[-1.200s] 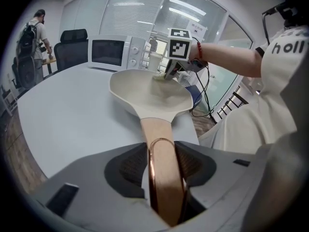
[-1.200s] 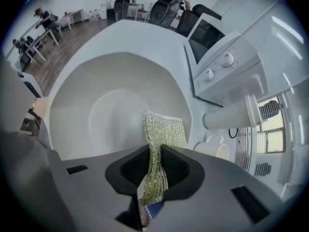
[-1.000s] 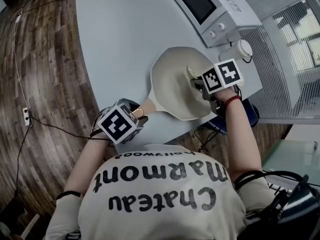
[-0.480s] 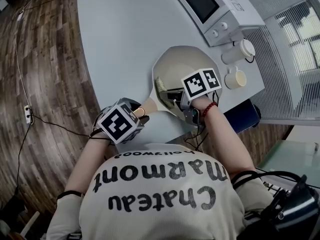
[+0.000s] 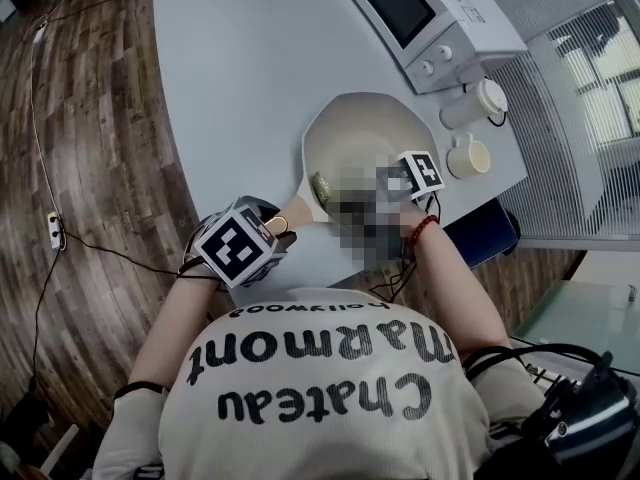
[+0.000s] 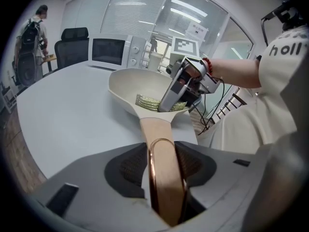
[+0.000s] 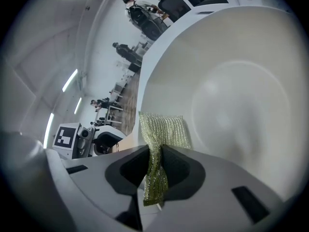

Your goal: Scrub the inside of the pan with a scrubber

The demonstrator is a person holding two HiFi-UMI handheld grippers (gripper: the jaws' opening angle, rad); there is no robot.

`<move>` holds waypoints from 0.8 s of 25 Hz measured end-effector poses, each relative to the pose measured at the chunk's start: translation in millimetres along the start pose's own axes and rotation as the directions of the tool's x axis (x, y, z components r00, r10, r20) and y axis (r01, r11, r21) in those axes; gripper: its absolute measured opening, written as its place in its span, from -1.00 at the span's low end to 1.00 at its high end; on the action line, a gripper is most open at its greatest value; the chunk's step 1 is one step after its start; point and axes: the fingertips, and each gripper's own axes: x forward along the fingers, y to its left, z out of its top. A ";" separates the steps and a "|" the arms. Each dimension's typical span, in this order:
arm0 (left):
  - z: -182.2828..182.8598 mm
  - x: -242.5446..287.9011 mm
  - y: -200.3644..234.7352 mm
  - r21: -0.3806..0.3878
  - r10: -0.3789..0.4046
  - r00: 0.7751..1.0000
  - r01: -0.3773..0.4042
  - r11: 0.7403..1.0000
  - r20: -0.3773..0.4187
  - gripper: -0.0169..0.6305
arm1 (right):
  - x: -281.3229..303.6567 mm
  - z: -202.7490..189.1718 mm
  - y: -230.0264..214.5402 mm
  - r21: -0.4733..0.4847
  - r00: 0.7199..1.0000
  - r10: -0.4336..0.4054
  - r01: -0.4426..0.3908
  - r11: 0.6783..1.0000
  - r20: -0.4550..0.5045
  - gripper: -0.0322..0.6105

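White T-shirt (image 5: 320,388) with big dark lettering printed across it, a thin dark band (image 5: 135,389) where the left sleeve ends, and there's a red bead bracelet (image 5: 422,230) on the right wrist. The left gripper (image 6: 161,168) is a smooth grey shell with dark textured pads (image 6: 130,170) inside, and the right gripper (image 7: 155,166) is built just the same. Each carries a cube of black-and-white square markers, left cube (image 5: 238,246) and right cube (image 5: 422,171), and thin black cables (image 6: 215,108) hang off the right one.

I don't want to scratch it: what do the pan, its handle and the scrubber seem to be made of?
Pan: the inside is smooth, matte, even cream, probably a ceramic-type coating; the base metal is not shown.
Handle: tan and matte, wood-like, with a shiny coppery metal loop at its end.
Scrubber: glinting yellow-green woven mesh that folds limply; whether the thread is plastic or metallic is unclear.
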 end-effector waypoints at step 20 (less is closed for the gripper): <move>-0.5 -0.6 -1.8 -0.010 -0.008 1.000 0.007 1.000 -0.019 -0.44 | -6.6 -5.6 -22.0 -0.049 0.989 -0.140 0.138 0.989 -0.051 -0.69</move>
